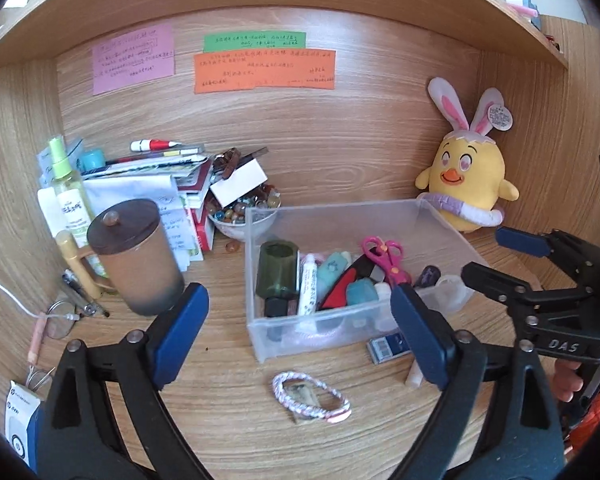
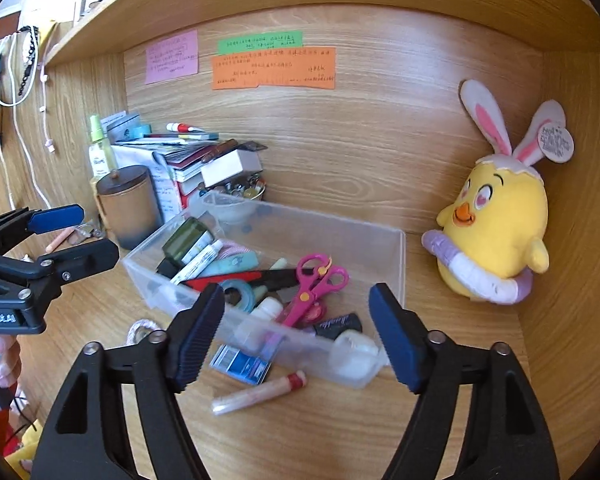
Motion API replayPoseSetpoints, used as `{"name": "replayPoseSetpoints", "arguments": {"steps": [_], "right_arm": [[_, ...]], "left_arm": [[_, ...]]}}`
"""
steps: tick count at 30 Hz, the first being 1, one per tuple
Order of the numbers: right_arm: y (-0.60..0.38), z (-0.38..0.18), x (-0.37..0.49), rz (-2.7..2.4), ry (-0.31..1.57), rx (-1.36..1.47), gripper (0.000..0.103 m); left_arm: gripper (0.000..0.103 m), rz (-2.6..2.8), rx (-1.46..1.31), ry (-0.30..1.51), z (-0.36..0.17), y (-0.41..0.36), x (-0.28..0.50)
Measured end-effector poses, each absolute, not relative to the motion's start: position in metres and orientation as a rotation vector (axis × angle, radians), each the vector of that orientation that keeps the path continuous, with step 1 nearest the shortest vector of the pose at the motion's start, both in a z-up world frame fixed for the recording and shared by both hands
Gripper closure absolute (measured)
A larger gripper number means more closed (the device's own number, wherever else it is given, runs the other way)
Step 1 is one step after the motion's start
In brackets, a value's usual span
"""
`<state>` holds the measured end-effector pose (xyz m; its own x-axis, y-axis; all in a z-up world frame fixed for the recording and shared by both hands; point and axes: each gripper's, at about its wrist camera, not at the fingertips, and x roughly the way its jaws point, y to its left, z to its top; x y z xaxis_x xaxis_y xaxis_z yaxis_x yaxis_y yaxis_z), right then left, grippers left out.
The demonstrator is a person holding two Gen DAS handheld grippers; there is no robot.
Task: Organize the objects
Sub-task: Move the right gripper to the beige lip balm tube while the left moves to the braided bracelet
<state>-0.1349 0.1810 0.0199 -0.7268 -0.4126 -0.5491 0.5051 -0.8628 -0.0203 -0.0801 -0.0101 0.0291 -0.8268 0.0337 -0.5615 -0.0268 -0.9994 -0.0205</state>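
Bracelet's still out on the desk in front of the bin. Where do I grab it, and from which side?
Judging by its pose, take the braided bracelet from above. It lies flat as a loop on a small card, so pinch one strand across its width, best at the near arc, away from the clear bin. The left gripper, jaws open and empty, looks closest.

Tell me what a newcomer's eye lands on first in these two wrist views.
Probably the yellow chick plush with pink rabbit ears, propped in the back right corner of the wooden desk. Next, the clear plastic bin at centre, crammed with small items topped by pink scissors. Above, pink, green and orange notes are stuck to the back panel, and a paper pile rises behind the brown lidded mug at left.
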Motion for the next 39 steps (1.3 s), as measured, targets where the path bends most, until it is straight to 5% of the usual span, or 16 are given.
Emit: {"name": "replayPoseSetpoints", "arguments": {"steps": [25,36,39], "right_arm": [[0.148,-0.073,-0.152,-2.367,0.276,1.235,0.025],[0.158,-0.079,-0.147,-2.362,0.256,1.229,0.043],[0.163,-0.079,-0.140,-2.348,0.270,1.216,0.051]], "left_arm": [[0.005,2.674,-1.332,0.003,-0.066,-0.013,-0.077],[0.005,2.611,-1.422,0.160,-0.083,0.006,-0.102],[0.017,2.626,-1.426,0.103,-0.083,-0.002,-0.105]]}}
